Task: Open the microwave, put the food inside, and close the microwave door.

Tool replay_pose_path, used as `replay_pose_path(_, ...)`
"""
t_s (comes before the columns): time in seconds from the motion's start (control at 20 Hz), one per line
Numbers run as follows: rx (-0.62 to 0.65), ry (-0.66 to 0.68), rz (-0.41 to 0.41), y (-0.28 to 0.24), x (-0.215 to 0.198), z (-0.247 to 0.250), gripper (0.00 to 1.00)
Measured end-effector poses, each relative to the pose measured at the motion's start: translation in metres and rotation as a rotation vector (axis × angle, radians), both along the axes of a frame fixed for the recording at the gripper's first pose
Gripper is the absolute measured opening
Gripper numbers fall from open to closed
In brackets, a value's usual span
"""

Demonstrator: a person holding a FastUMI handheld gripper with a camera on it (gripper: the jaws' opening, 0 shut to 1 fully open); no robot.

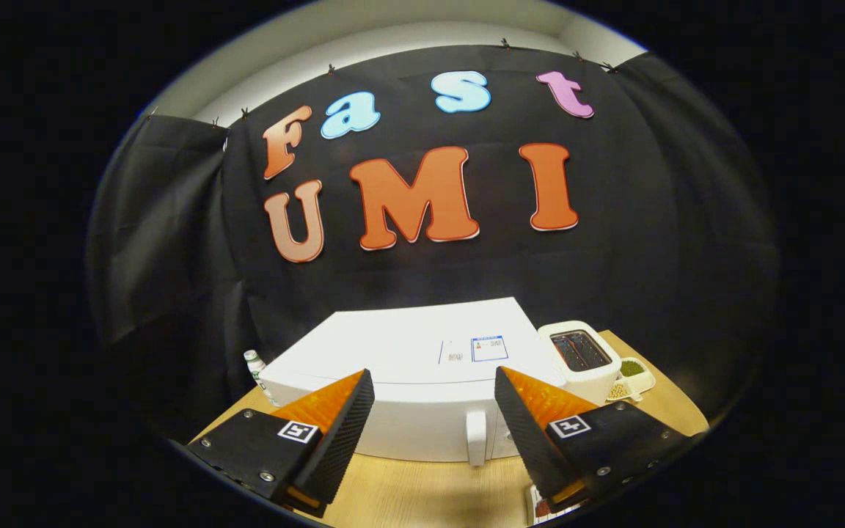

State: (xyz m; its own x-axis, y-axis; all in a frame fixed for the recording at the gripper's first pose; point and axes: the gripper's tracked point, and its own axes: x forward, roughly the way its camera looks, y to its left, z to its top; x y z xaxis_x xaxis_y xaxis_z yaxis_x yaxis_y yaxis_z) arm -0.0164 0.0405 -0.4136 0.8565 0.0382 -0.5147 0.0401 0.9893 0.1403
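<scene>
While the jaws gape empty, the closed microwave (422, 381) sits just ahead on the table (422, 491)

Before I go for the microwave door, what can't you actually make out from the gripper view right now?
- Microwave: its lower front lies behind the two open fingers of the gripper; only the door handle shows between them.
- Bottle: mostly hidden behind the microwave's corner.
- Divided dish beside the toaster: contents too small to identify.
- Stickers on the microwave's top: too small to read.
</scene>
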Motion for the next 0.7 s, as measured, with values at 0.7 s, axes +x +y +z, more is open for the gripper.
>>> replay_pose_path(0.7,-0.046,0.223,-0.023,-0.017,-0.006,-0.138,0.59)
